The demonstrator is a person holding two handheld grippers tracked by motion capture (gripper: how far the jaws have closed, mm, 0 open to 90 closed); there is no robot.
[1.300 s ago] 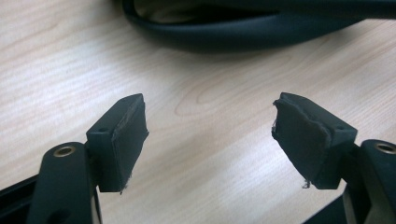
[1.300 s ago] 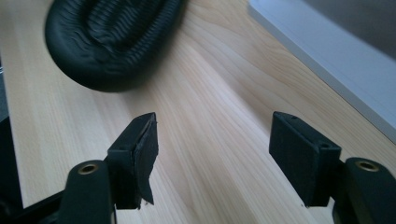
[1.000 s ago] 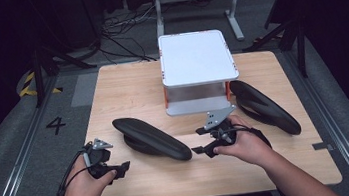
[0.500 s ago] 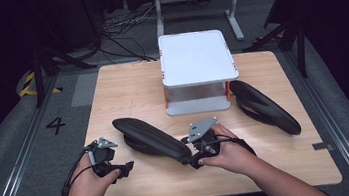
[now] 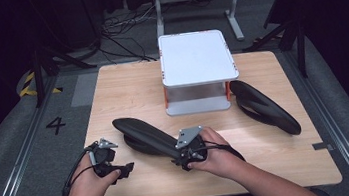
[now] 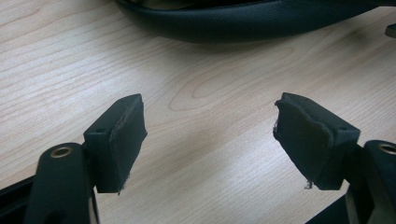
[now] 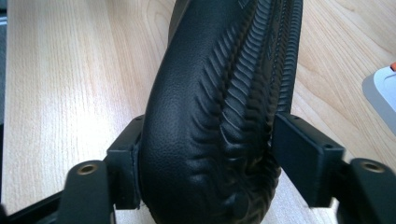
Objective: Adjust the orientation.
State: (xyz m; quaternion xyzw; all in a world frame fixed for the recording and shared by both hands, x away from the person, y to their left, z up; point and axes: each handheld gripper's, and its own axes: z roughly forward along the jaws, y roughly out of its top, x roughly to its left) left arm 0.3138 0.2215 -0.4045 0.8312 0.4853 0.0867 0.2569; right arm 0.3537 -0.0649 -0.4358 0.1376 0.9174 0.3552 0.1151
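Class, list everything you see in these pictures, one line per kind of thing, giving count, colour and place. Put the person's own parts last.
Table: one, light wood, middle of the high view.
Stand: one, white top with orange corner posts, far middle of the table.
Near shoe sole: one, black, ridged tread, lying across the front middle of the table.
Far shoe sole: one, black, right of the stand.
Floor marking: one, a dark "4", left of the table.
Left gripper: one, black, front left, jaws apart over bare wood.
Right gripper: one, black, front middle, jaws closed on one end of the near shoe sole.
Hands: two, one on each gripper.
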